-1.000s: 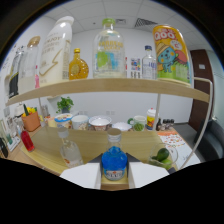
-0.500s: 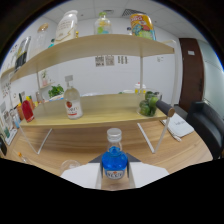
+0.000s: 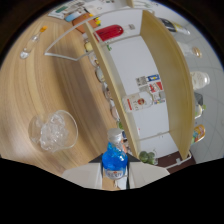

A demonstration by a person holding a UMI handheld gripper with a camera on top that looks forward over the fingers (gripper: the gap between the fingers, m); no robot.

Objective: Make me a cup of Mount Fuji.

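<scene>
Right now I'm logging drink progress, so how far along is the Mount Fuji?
Done: a glass of ice stands on the wooden table. In hand: the tongs are shut on the blue bottle, and the view is rolled sideways, so the bottle is tipped beside the glass. Its cap looks on. Left: no blue liquid shows in the glass, so pouring and any other ingredients remain.

My gripper (image 3: 115, 175): pale grey fingers, clamped on bottle (image 3: 114, 159), blue liquid, white cap. Glass (image 3: 56, 131): clear, ice inside. Table (image 3: 30, 85): light wood grain. Red object (image 3: 109, 32) beyond.
</scene>
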